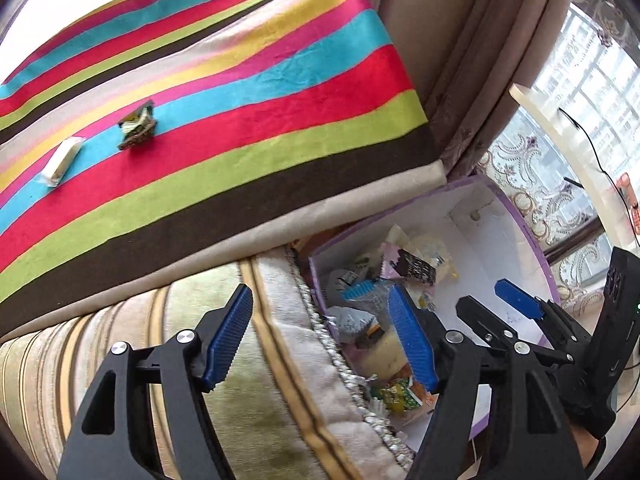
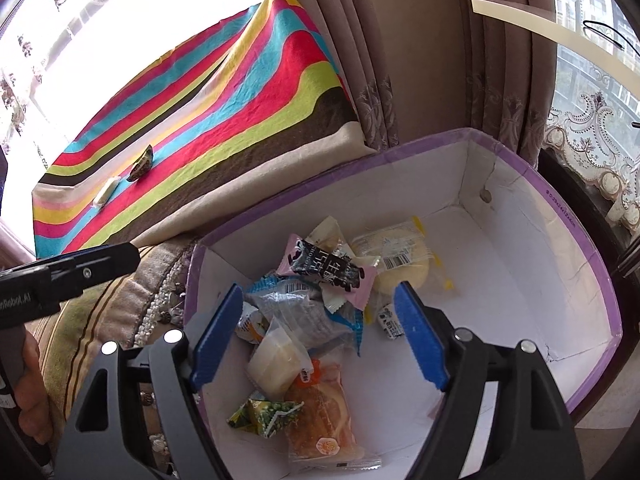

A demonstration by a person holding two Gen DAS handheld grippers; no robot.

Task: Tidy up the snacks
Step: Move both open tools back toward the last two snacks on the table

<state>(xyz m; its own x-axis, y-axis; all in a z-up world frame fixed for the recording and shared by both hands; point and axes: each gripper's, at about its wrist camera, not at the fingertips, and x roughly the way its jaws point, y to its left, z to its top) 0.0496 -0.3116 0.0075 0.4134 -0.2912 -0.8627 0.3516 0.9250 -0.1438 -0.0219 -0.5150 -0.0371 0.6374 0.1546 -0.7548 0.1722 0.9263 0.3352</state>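
Hovering my empty right gripper [image 2: 320,336], fingers apart, over the purple-rimmed white cardboard box [image 2: 576,240], I judge most wrapped snacks [image 2: 316,308] stowed; two remain on the striped cloth [image 1: 224,92]: white bar [image 1: 62,162], green-brown packet [image 1: 138,128]. Left gripper [image 1: 320,340] gapes too.

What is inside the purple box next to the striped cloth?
The purple box holds a heap of wrapped snacks: a pink-and-black packet, a pale round cake, an orange packet. What lies under the heap is covered.
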